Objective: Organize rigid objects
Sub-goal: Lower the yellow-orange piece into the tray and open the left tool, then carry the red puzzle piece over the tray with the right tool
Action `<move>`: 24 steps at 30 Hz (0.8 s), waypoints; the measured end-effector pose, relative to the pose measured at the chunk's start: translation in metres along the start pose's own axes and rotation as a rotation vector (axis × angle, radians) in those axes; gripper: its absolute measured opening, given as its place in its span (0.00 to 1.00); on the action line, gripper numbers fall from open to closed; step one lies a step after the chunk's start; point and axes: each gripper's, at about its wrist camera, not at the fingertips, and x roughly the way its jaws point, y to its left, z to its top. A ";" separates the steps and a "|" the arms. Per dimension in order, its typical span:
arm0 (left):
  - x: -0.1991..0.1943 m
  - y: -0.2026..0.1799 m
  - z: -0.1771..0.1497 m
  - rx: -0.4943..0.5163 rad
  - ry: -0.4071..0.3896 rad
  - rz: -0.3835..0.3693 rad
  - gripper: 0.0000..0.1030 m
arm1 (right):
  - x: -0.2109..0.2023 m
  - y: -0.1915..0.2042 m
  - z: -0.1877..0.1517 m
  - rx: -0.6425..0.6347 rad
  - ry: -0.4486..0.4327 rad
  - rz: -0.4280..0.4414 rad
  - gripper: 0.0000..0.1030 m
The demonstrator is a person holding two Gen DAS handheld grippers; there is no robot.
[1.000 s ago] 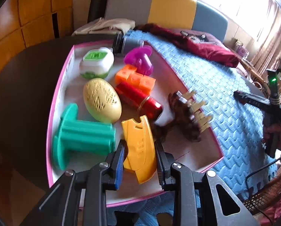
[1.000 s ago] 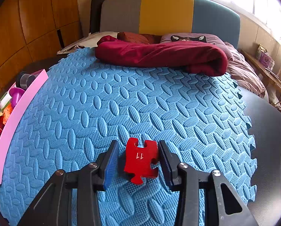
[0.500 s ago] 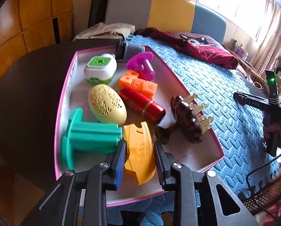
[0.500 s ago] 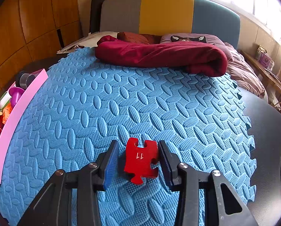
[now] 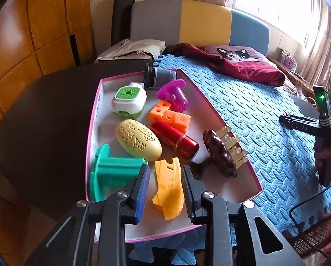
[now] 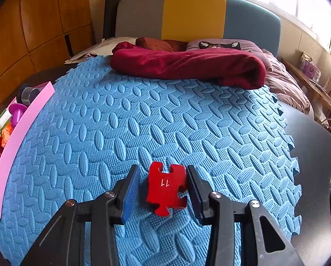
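A yellow curved plastic piece [image 5: 168, 190] stands between the pads of my left gripper [image 5: 164, 167], which is shut on it just above the near end of the pink-rimmed tray [image 5: 92, 133]. In the tray lie a green spool [image 5: 112, 173], a pale yellow egg shape [image 5: 139, 140], a red cylinder [image 5: 174, 139], orange blocks [image 5: 170, 117], a magenta toy [image 5: 174, 95], a white and green box [image 5: 129, 99] and a brown brush [image 5: 223, 153]. My right gripper [image 6: 162, 166] is shut on a red puzzle piece [image 6: 165, 186] marked 11, low over the blue foam mat [image 6: 165, 122].
A grey cylinder [image 5: 158, 77] lies at the tray's far end. A maroon cloth [image 6: 187, 66] lies across the mat's far side. The dark table [image 6: 316, 155] shows right of the mat and left of the tray. A hand [image 5: 327, 161] holds the right gripper [image 5: 284, 118], trailing a cable.
The left wrist view has tipped up slightly, so the tray and its contents sit lower in the picture. The yellow piece stays between the jaws. The right gripper and puzzle piece have not moved.
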 end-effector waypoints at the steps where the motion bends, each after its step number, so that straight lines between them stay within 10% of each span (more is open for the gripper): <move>1: -0.001 0.001 0.001 -0.006 -0.004 0.001 0.29 | 0.000 0.000 0.000 0.004 0.000 -0.003 0.41; 24: -0.021 0.028 0.007 -0.080 -0.077 0.034 0.30 | -0.017 0.032 -0.014 0.137 0.032 -0.068 0.32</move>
